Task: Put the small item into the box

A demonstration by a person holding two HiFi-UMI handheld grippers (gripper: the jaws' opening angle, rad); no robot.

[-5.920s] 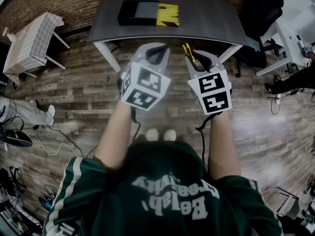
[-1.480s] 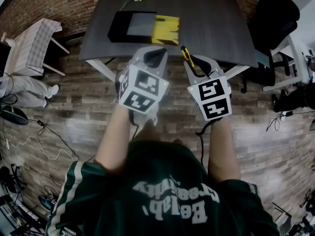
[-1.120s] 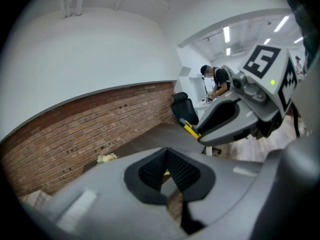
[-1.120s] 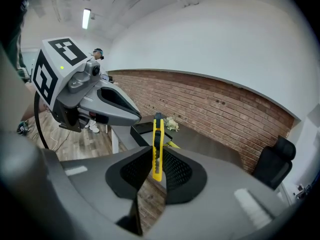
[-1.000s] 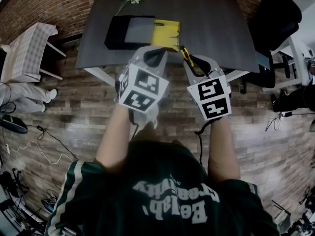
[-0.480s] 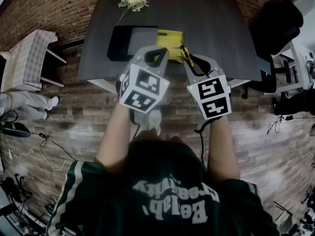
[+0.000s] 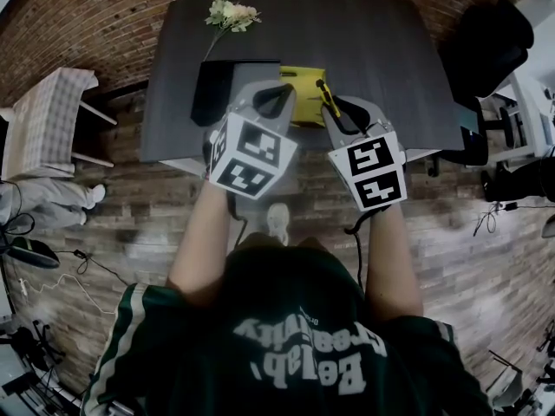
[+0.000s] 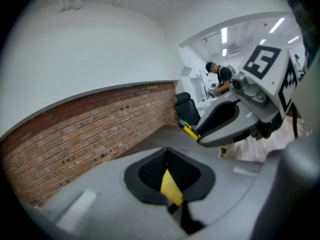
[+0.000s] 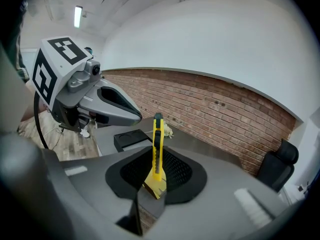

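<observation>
Head view: the dark table (image 7: 373,50) fills the top of the frame, its near edge lying under both grippers. On it, ahead and to the left, sits the black box (image 7: 212,92), open-topped with a grey inside. A yellow tray-like piece (image 7: 308,81) lies touching or just beside its right side; which of the two I cannot tell. The left gripper (image 7: 276,89) hangs over the box's right part and hides it. Its jaws are drawn together at the tips on nothing; the sliver of yellow between them in the left gripper view looks like the yellow piece below, not something held.

The right gripper (image 7: 338,111) is beside it, over the table's near edge and just right of the yellow piece. It is pinching the small item, a yellow utility knife (image 7: 328,96), by one end.

The box lies forward and to the left of the knife, with the yellow piece between them. The left gripper is nearer the box, but the right one carries the load, so I judge the coming move as a reach forward and leftward past the left gripper.

The knife is slim and long, yellow with a black slider strip. Its long axis runs straight out of the jaws, away from the person and tilted slightly left.
</observation>
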